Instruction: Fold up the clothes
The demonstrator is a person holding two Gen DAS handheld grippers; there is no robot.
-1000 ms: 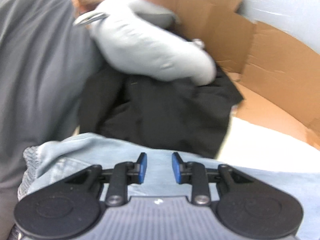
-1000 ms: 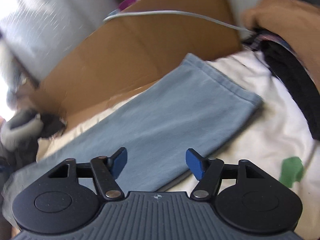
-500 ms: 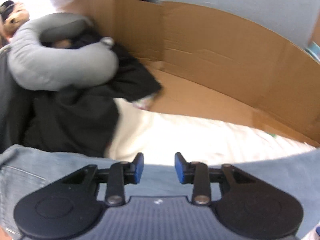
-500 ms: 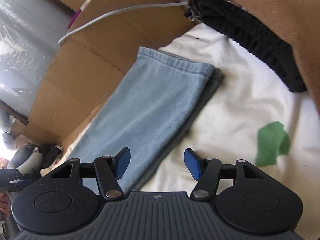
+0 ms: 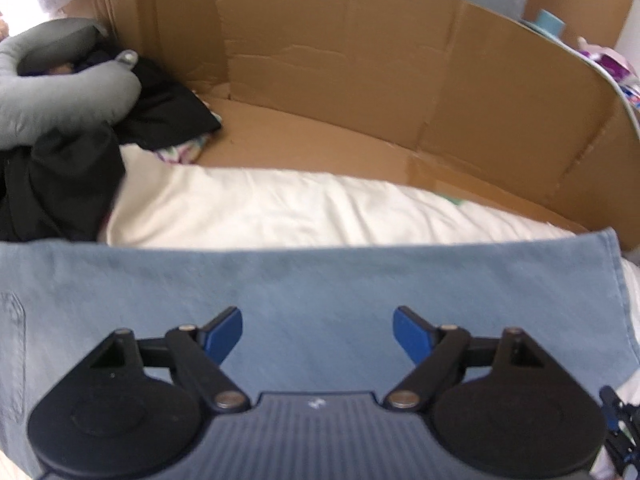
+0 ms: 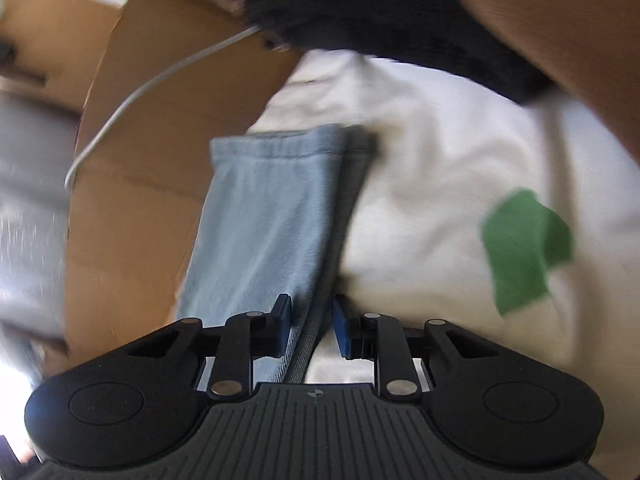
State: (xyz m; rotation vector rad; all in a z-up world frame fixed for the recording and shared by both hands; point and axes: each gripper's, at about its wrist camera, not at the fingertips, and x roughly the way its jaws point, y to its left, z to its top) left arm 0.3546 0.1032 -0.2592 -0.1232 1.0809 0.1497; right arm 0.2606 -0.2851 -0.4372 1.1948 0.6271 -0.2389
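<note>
- Fingers of the right gripper [image 6: 311,330] had just been closing, and the long edge of the blue jeans [image 6: 272,216] ran up between the 2 blue pads; a small gap showed on either side, so a firm pinch could not be confirmed.
- Fingers of the left gripper [image 5: 318,334] had just been opening and stood wide apart above the jeans [image 5: 304,280], gripping nothing.
- Ahead of the right fingers, the folded trouser leg stretched straight away, its long axis in line with the gripper, ending at a hem beside the cardboard wall [image 6: 132,208].
- Under the left fingers, the same denim lay crosswise, its long axis running from left to right, with the white sheet [image 5: 280,208] just beyond.
- Right of the right fingers lay a green patch [image 6: 524,248] on the white sheet [image 6: 420,168].
- Far left of the left fingers sat a grey neck pillow [image 5: 60,100] on dark clothes [image 5: 60,176].
- Judged from this, the right hand was the nearer to taking the edge for the next fold.
</note>
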